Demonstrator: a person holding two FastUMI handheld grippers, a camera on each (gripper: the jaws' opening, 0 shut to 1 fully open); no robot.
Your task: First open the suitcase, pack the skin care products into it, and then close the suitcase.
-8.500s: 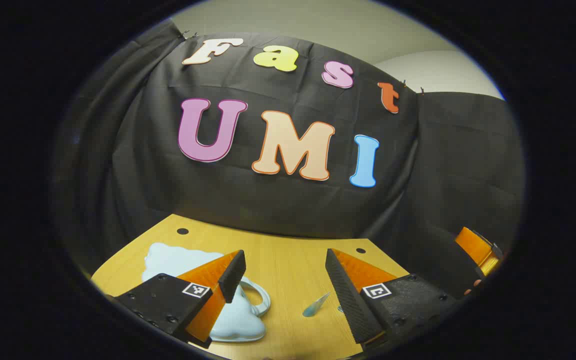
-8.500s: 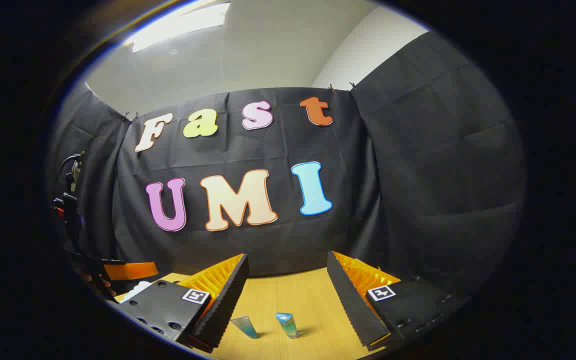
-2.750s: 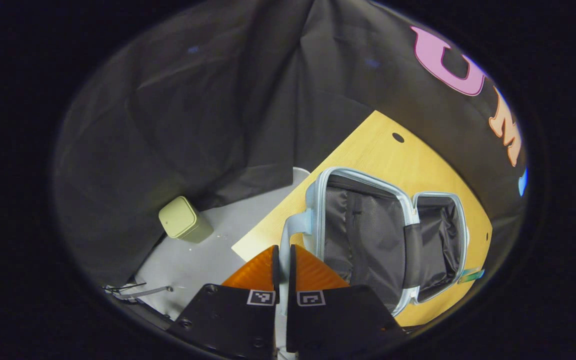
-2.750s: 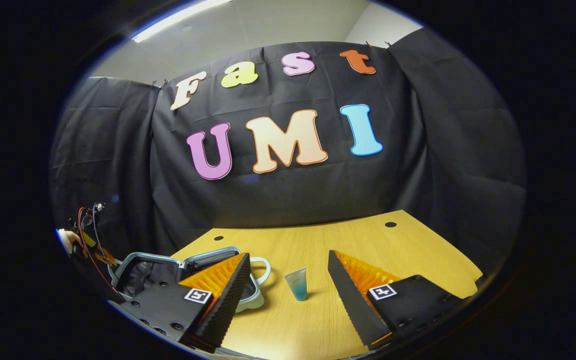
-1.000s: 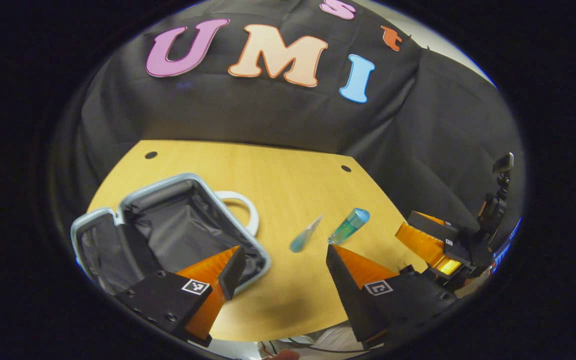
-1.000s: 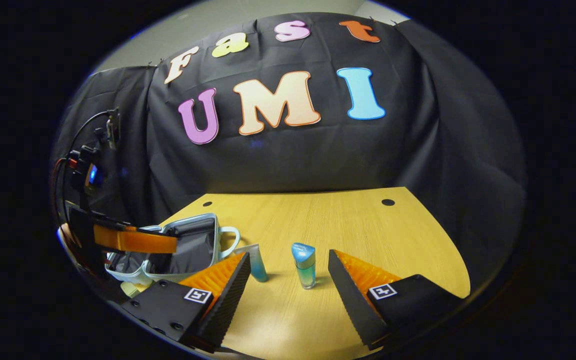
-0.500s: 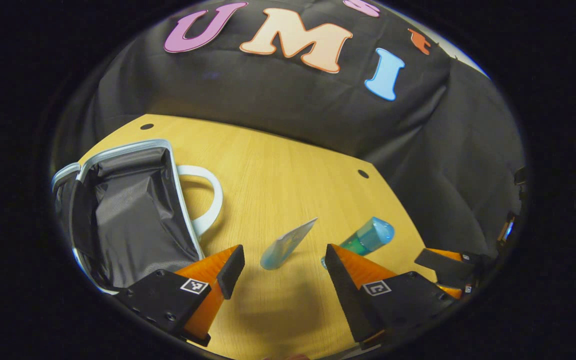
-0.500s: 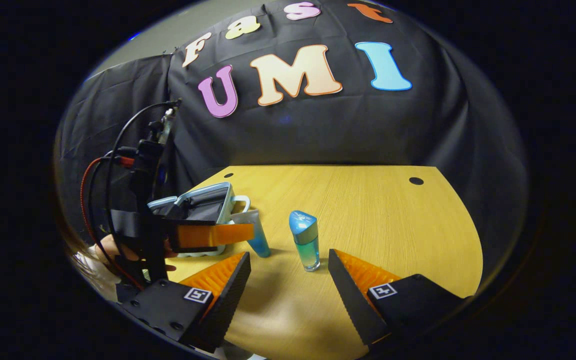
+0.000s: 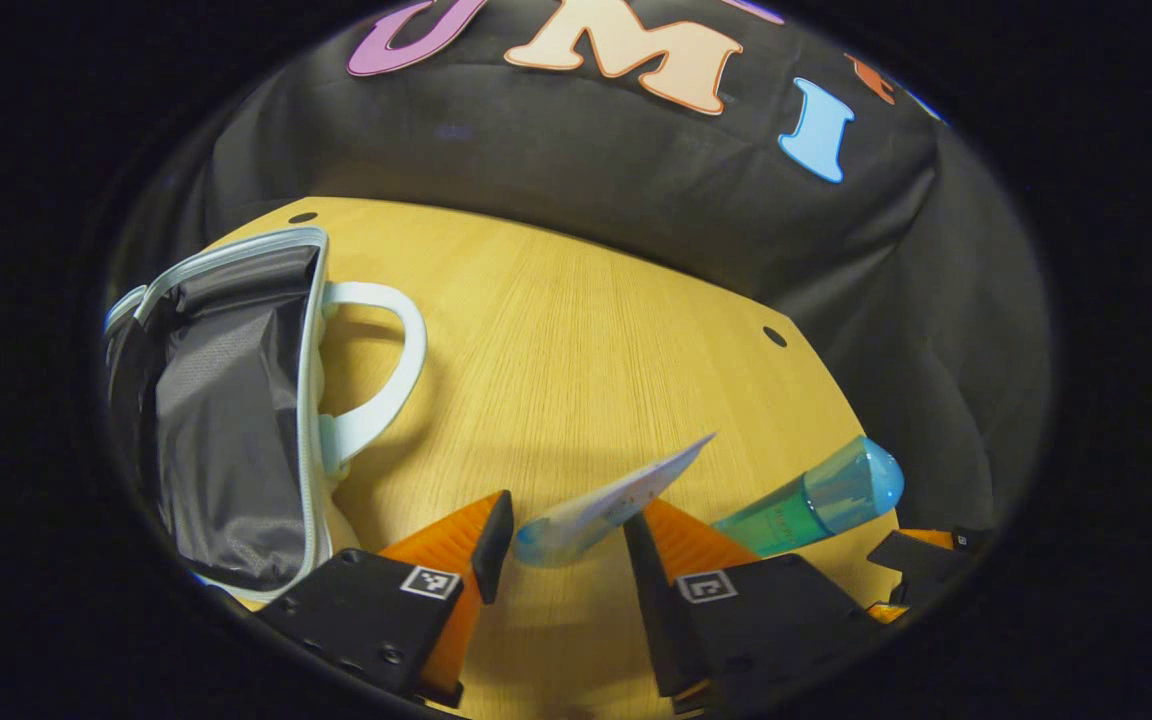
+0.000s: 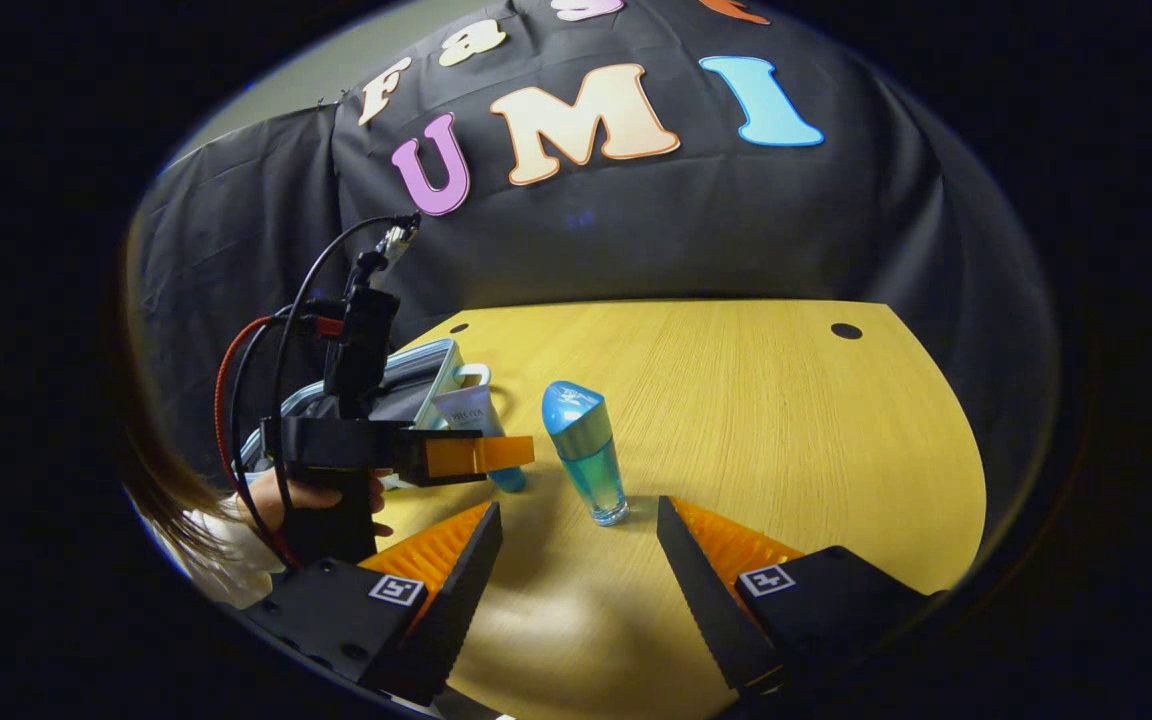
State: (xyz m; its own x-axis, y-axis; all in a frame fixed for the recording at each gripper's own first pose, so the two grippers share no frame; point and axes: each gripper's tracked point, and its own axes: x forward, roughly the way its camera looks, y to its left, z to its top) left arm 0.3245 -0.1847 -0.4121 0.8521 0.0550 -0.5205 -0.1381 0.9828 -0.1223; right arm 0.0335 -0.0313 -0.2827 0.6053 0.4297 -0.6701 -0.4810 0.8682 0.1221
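In the left gripper view, the left tool point(image 9: 556, 535) reaches low over the wooden counter point(image 9: 576, 340) with its two fingers spread on either side of a small pale-blue tube point(image 9: 608, 502). The tube stands on its cap end between the fingers; whether either finger touches it cannot be told. Just to the right of the tube stands a blue-capped bottle point(image 9: 816, 500) with greenish liquid. On the left side of the counter the suitcase point(image 9: 226, 400) lies open, its dark lining showing inside a light-blue rim, and its looped handle point(image 9: 381, 360) points toward the middle of the counter.

In the right gripper view, the right tool point(image 10: 578, 560) hangs above the counter point(image 10: 786, 430) with its fingers spread wide and nothing between them. The bottle point(image 10: 584, 462) stands upright just ahead of it. Farther left, a hand point(image 10: 311, 495) holds the left tool point(image 10: 481, 452) at the tube point(image 10: 471, 420), with the open suitcase point(image 10: 416, 385) behind.
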